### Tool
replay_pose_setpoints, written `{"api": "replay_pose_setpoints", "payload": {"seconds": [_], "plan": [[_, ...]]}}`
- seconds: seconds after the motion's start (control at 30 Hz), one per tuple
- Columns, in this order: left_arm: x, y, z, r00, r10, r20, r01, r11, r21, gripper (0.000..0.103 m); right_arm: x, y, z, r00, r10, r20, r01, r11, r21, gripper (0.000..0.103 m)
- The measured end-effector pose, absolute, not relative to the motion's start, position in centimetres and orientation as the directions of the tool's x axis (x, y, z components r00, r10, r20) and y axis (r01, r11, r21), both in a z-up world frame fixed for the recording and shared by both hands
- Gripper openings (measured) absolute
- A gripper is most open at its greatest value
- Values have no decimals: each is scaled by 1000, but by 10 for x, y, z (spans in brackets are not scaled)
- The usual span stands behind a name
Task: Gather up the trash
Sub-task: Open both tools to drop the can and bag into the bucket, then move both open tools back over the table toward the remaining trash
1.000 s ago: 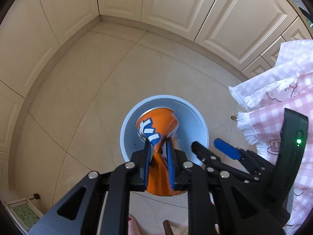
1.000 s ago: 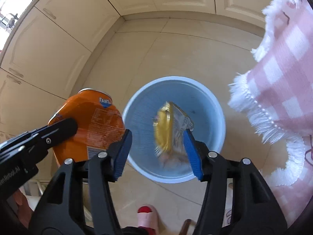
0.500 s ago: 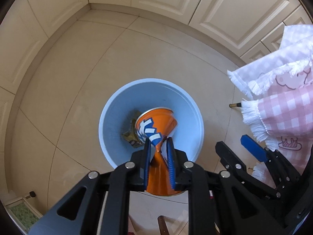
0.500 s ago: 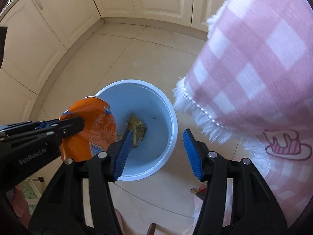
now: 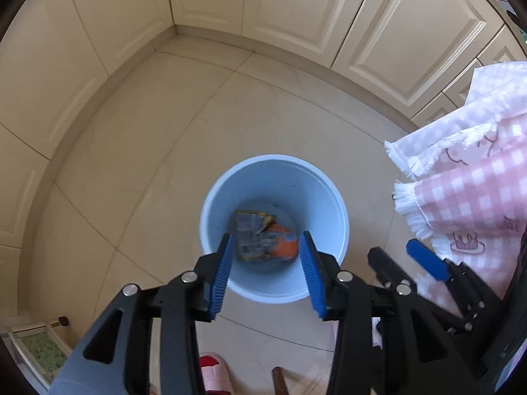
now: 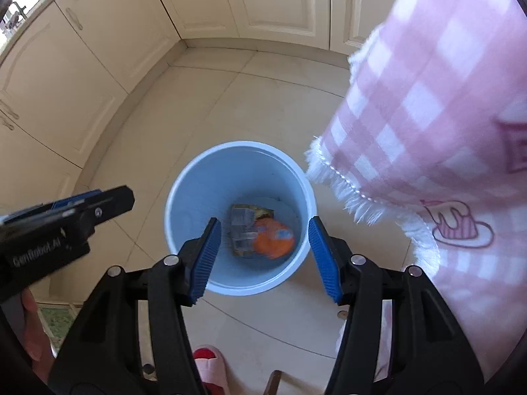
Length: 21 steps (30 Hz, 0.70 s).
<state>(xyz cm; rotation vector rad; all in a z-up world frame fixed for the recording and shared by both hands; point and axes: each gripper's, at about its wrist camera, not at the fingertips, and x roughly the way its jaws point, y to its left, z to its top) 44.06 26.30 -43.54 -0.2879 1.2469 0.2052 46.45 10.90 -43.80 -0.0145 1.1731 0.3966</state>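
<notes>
orange can [image 6: 273,238]: blurred, partly under wrapper [image 6: 243,227] | slipper [image 5: 215,375]: cut by bottom edge

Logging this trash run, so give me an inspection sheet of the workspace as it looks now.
Surface: beige tiled floor.
Job's things: blue bin upright on the floor; crushed orange can and crumpled wrapper inside it.
Clutter: pink slipper by the bottom edge.
Grippers: left hand-held gripper jaws just opened, nothing between them; right hand-held gripper open, empty.
Cables: nothing seen.
Surroundings: cream cabinets; pink checked cloth hanging at right.
</notes>
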Motion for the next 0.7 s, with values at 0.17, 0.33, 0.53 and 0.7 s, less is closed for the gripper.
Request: {"api": "replay_pose_setpoints", "payload": {"seconds": [0.17,0.33,0.53,0.7], "plan": [[407,268,-400,330,60,-942,-319,946,-51,42,441,115,-398,360,325,-874,-354,915,194,55],[360,280,-351,377,115,-919,-354,935,-28,43,405,111,-344,407,348,-845,-392,901,183,55],[295,272,-273,489,167,-856,-363,932,-25,51,347,102,-262,491,405,-771,-466,870,160,59],[244,251,-199,620,184,-762,-330,943,-41,65,292,66,-175,601,471,-646,-514,846,139,66]]}}
